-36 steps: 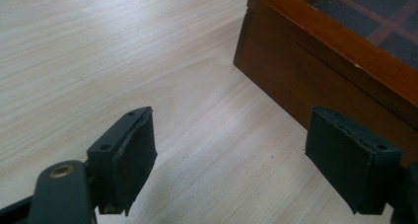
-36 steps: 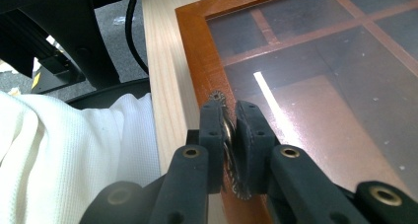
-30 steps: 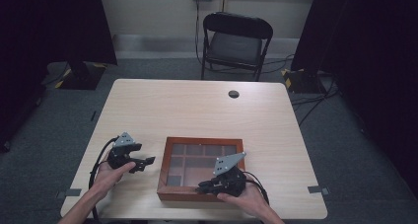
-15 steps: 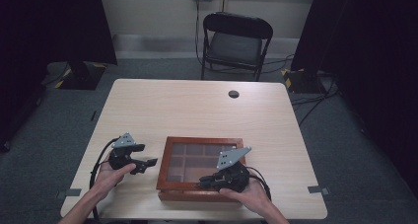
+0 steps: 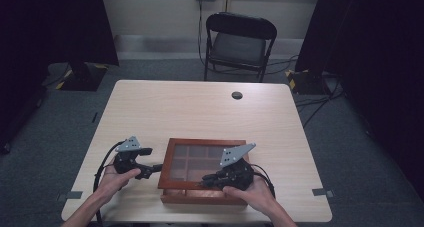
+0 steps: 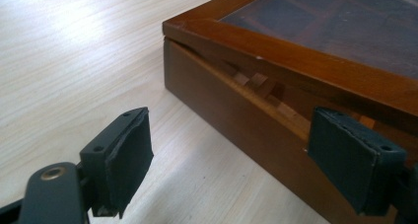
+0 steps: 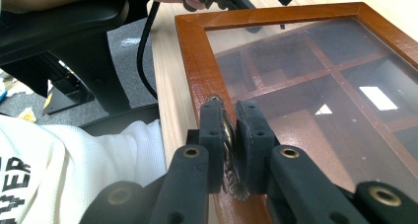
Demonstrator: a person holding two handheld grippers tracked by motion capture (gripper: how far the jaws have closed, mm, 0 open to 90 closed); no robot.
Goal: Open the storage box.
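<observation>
A brown wooden box (image 5: pixel 167 173) with a glass lid (image 5: pixel 205 143) over several compartments lies near the table's front edge. My right gripper (image 5: pixel 206 181) is at the lid's front rim, shut on a small metal clasp (image 7: pixel 215 100) fixed to the lid frame (image 7: pixel 194 61). The lid (image 6: pixel 296 61) stands slightly raised off the box body (image 6: pixel 231 110), leaving a narrow gap. My left gripper (image 5: pixel 153 168) is just left of the box, pointing at its side. Its jaws are open, with one pad (image 6: pixel 129 155) over the table and the other (image 6: pixel 352 162) in front of the box wall, gripping nothing.
The wooden table (image 5: pixel 200 112) carries a small black round object (image 5: pixel 237 95) at its far side. A black folding chair (image 5: pixel 240 42) stands behind the table. Black cables trail from both grippers. The person's white sleeve (image 7: pixel 74 160) is close behind the right gripper.
My right gripper has risen a little with the clasp, lifting the lid's front edge. The left gripper has stayed where it was.
</observation>
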